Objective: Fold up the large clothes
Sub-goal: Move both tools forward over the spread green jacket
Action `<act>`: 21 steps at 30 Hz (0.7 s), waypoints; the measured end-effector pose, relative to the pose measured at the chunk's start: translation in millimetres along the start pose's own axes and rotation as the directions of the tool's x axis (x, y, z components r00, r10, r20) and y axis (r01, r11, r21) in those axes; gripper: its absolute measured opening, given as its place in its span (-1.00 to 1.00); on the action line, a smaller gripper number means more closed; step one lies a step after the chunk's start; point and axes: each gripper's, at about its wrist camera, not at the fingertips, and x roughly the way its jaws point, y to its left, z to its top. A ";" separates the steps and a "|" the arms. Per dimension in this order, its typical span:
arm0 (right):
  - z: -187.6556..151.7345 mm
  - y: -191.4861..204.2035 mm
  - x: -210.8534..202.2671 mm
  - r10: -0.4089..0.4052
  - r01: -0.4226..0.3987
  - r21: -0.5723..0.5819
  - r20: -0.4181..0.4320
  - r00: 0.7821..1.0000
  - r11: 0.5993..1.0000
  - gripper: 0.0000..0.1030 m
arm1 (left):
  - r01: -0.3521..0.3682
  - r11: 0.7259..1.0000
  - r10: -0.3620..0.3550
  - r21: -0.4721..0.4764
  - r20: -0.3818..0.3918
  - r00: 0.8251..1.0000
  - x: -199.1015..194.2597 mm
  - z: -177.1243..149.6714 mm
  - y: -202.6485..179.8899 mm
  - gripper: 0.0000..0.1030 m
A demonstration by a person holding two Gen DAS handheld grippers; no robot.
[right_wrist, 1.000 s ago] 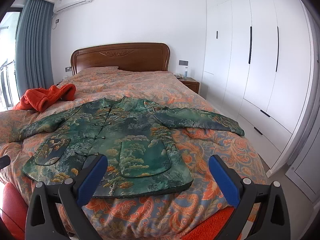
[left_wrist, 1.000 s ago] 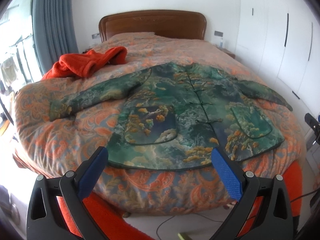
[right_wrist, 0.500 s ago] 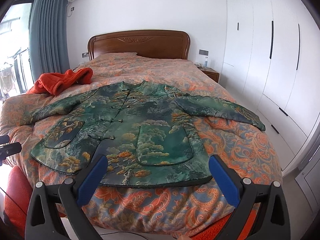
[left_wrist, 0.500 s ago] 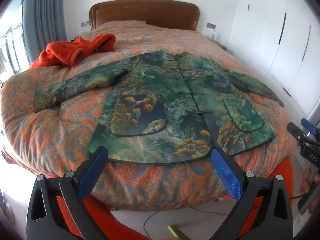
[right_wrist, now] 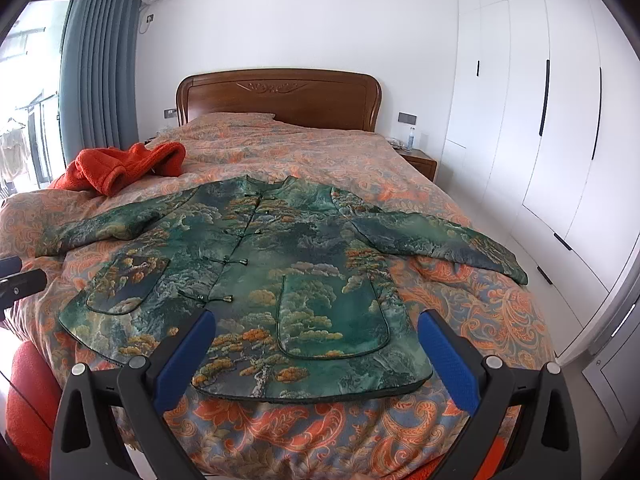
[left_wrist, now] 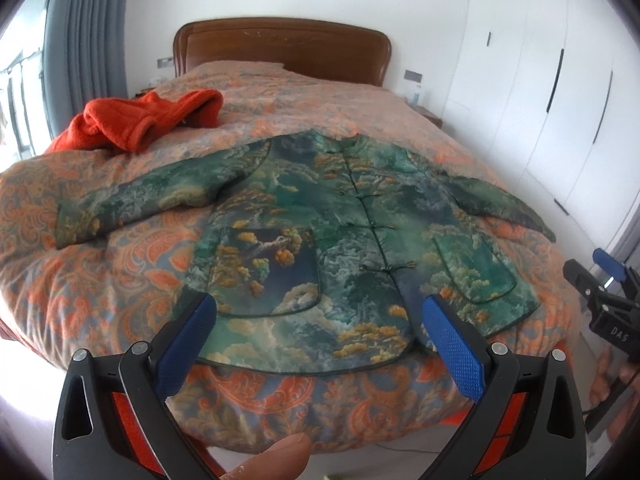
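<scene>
A green patterned jacket (left_wrist: 332,232) lies flat and face up on the bed, sleeves spread to both sides, buttoned down the front. It also shows in the right wrist view (right_wrist: 272,280). My left gripper (left_wrist: 318,316) is open and empty, just short of the jacket's hem at the bed's foot. My right gripper (right_wrist: 316,328) is open and empty, near the hem below the right pocket. The right gripper also shows at the right edge of the left wrist view (left_wrist: 600,292).
An orange fleece garment (left_wrist: 140,120) lies bunched at the bed's far left (right_wrist: 120,164). The bed has an orange paisley quilt (right_wrist: 460,320) and wooden headboard (right_wrist: 276,96). White wardrobes (right_wrist: 540,120) stand to the right. An orange stool (right_wrist: 28,392) stands at the bed's foot.
Both grippers have moved closer to the bed's foot and a little higher, so the jacket's hem now lies between the fingers. Both stayed open.
</scene>
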 end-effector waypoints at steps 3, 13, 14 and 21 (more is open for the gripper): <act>8.2 4.7 -7.0 -0.001 0.004 -0.042 0.058 0.998 0.999 1.00 | -0.008 1.000 0.008 0.004 0.007 1.000 2.7 1.0 -2.1 0.99; 20.8 -1.1 -17.0 -0.019 0.027 -0.046 0.159 0.987 0.999 1.00 | -0.165 0.982 0.160 0.089 0.063 0.985 3.3 -18.8 -9.3 0.99; 20.4 -3.1 -17.3 -0.011 0.017 -0.033 0.161 0.987 0.999 1.00 | -0.158 0.983 0.153 0.092 0.056 0.987 3.3 -19.9 -8.8 0.99; 17.2 -2.8 -19.2 -0.024 0.027 -0.014 0.179 0.984 1.000 1.00 | -0.129 0.989 0.123 0.067 0.080 0.989 -7.1 -13.2 -4.5 0.99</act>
